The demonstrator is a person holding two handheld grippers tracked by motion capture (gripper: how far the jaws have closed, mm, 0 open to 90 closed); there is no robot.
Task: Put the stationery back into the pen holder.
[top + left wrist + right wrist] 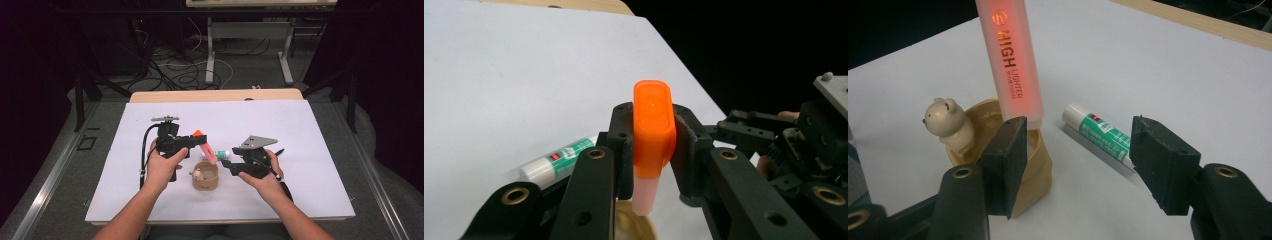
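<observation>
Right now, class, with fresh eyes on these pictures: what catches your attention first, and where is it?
The bright orange highlighter stands out, clamped in the left gripper and angled down over the tan cup at the table's middle. A small bear figure perches on the cup's rim. Beside it, a green-and-white tube lies on the white tabletop near the open right gripper.

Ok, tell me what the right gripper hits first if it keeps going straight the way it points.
Probably the glue stick: it lies on the table between the open jaws of the right gripper, just ahead. The holder sits beside the left jaw and might be grazed; depth is unclear.
</observation>
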